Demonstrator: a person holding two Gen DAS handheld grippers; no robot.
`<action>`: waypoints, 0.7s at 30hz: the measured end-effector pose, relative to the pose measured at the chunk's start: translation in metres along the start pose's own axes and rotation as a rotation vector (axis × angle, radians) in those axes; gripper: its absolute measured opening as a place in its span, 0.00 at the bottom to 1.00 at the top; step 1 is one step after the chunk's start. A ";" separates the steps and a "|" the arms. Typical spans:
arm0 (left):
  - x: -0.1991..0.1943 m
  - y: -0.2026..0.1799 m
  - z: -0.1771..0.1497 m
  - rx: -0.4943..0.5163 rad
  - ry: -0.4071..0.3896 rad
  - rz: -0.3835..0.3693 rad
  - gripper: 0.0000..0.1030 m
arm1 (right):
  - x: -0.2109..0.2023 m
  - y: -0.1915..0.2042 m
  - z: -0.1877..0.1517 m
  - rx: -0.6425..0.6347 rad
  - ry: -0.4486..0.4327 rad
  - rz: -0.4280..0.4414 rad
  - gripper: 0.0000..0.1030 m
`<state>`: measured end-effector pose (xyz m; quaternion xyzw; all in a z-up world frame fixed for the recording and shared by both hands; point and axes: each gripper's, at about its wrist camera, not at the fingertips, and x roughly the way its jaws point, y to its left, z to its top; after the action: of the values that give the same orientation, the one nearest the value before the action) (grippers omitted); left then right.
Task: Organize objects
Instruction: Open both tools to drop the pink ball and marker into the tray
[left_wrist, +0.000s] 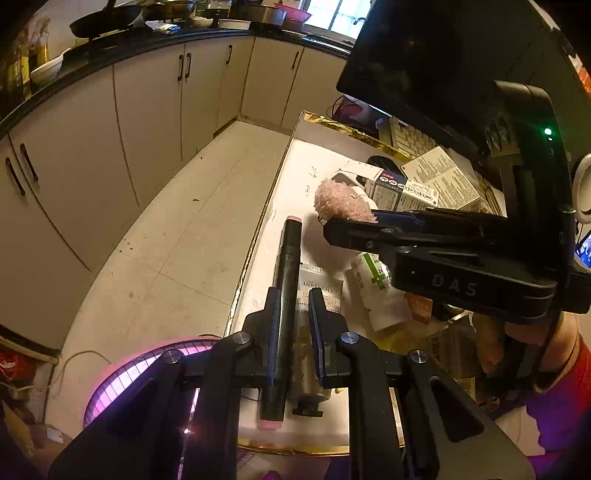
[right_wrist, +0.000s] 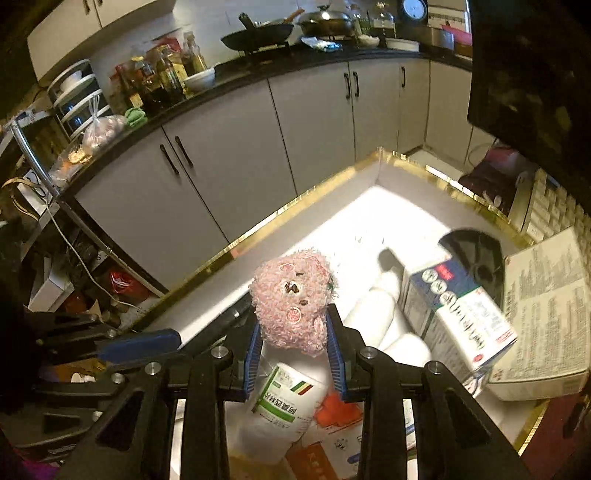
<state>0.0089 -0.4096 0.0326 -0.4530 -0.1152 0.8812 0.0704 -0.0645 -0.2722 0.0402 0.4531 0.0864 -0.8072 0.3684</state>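
1. Two handheld grippers work over a white, gold-edged tray (right_wrist: 406, 158) that stands beside kitchen cabinets; its raised rim keeps the loose items gathered in one place.
2. Left gripper (left_wrist: 293, 295): its jaws are drawn in as far as they go, and a black marker pen with pink ends (left_wrist: 286, 295) runs lengthwise between the fingers, against the left one. The pen's far end lies by the tray's left edge, so it seems to be held steady along that edge, lined up with the rim.
3. Right gripper (right_wrist: 293, 325): the jaws stand partly apart and press on both sides of a fluffy pink plush toy (right_wrist: 291, 295), carrying it above the tray floor. The soft body bulges over the blue pads, which explains the moderate opening.
4. Below the toy lies a white medicine bottle with a green label (right_wrist: 284, 398) on its side, next to an orange packet (right_wrist: 338, 410).
5. To the right, a blue-and-white carton (right_wrist: 458, 317) leans on a flat printed box (right_wrist: 546, 314), both crowded at the tray's right side.
6. Judging by the bare white floor at the tray's far end, the toy is probably meant for that free area, clear of the pen.
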 end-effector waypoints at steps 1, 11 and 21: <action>0.000 0.000 0.000 -0.002 -0.001 0.001 0.14 | 0.000 -0.001 -0.001 0.008 0.000 0.013 0.32; -0.011 -0.007 -0.002 -0.035 -0.037 -0.011 0.14 | -0.039 0.002 -0.012 0.007 -0.090 -0.008 0.53; -0.038 -0.075 -0.013 0.059 -0.068 -0.128 0.61 | -0.141 -0.017 -0.093 0.107 -0.327 -0.032 0.72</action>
<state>0.0431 -0.3439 0.0754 -0.4121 -0.1204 0.8929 0.1356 0.0313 -0.1428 0.0955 0.3334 -0.0104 -0.8792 0.3401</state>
